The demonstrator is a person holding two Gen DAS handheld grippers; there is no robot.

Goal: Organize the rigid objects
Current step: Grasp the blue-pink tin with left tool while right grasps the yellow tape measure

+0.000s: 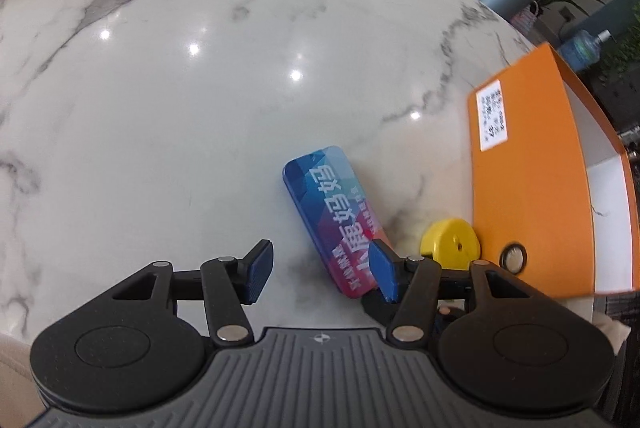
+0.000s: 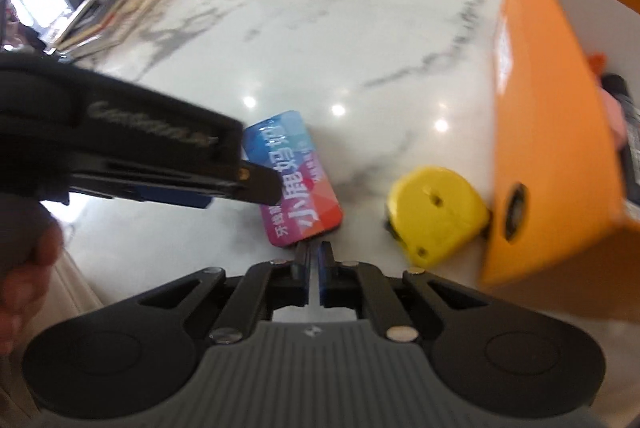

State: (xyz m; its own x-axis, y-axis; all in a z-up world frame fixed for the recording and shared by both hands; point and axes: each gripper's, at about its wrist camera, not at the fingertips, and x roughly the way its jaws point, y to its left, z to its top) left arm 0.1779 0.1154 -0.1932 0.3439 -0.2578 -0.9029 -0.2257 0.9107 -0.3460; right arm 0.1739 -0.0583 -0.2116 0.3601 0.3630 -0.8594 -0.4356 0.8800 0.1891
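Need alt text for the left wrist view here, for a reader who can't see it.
The open left gripper hovers low over a white marble table, its right pad over the near end of a flat blue-and-red tin. To the right, a yellow tape measure sits against an orange box.

Bright, even daylight; small round ceiling-light glints dot the glossy marble table (image 1: 200, 100); strong fisheye bending curves its edges; the right wrist view is motion-blurred, worst on the orange box (image 2: 552, 148); shadows soft and faint.
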